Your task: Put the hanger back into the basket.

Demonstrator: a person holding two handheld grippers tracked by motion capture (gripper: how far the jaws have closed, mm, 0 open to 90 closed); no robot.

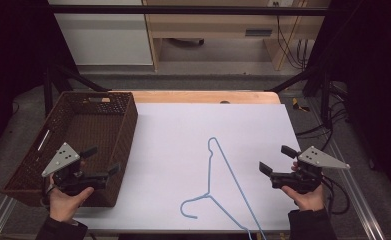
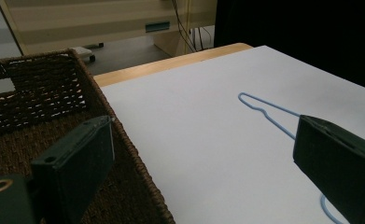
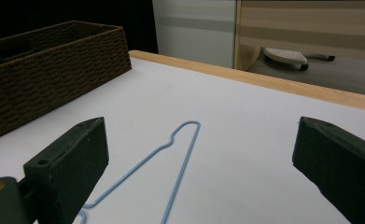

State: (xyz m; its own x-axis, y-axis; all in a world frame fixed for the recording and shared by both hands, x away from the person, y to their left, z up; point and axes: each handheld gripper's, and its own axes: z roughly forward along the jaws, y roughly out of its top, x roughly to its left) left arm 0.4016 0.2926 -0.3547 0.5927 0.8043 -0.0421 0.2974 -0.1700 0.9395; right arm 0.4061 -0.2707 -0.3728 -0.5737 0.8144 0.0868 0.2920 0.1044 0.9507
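A light blue wire hanger (image 1: 222,184) is lying flat on the white table surface (image 1: 183,140), a little right of the middle and toward the person's edge. Its hook is curling at the near end, its narrow far corner is pointing away from the person, and 1 long side is running off past the near edge of the white surface. In the right gripper view the hanger (image 3: 171,161) is stretching out between and beyond the 2 black jaws; in the left gripper view it (image 2: 264,112) is showing off to the right, partly behind 1 jaw.

The right gripper (image 1: 278,164) is hovering just right of the hanger, apart from it, jaws spread wide with nothing between them. The left gripper (image 1: 102,161) is hanging over the near right corner of a brown woven basket (image 1: 125,125), well apart from the hanger, and its jaws are also standing wide and empty (each gripper is sitting in 1 hand coming in from the bottom of the high view).

The basket is sitting at the table's left side, its right wall touching the white surface's left edge.
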